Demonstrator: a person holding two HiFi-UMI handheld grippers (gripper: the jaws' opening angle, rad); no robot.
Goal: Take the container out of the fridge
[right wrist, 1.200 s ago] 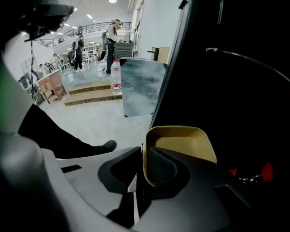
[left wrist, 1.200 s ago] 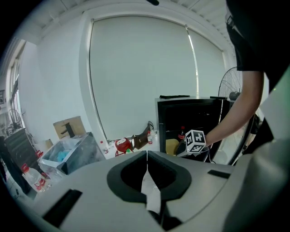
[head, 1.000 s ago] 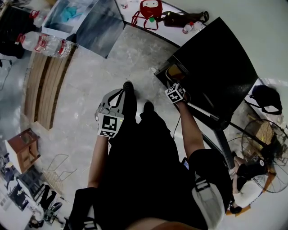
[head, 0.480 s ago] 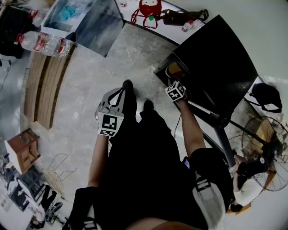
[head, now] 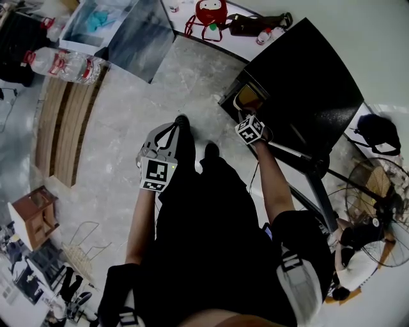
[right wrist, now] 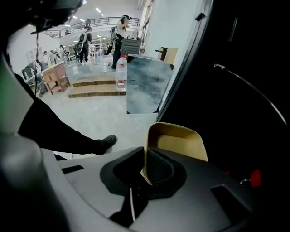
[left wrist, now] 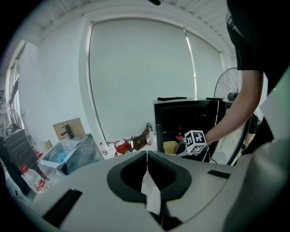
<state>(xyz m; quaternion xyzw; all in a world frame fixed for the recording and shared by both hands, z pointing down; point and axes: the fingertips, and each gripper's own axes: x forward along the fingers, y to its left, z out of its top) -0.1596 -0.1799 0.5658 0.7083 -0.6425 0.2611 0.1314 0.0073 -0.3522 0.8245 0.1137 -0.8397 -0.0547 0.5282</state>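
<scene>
Pale marble floor [head: 128,108] spreads under the person, and the black fridge [head: 307,83] stands open at the right, as a second ago. At its mouth the right gripper [right wrist: 146,162] has barely moved, fingers clamped on the rim of the yellow container [right wrist: 179,141] just inside the opening. Over the floor the left gripper [left wrist: 147,156] still hangs, fingers pressed together on nothing.

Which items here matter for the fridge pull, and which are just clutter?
In the job: container, fridge, right gripper clamped on the container's wall.
Lying about: water bottles, red bag, fan, wooden stool; left gripper, shut and empty.
</scene>
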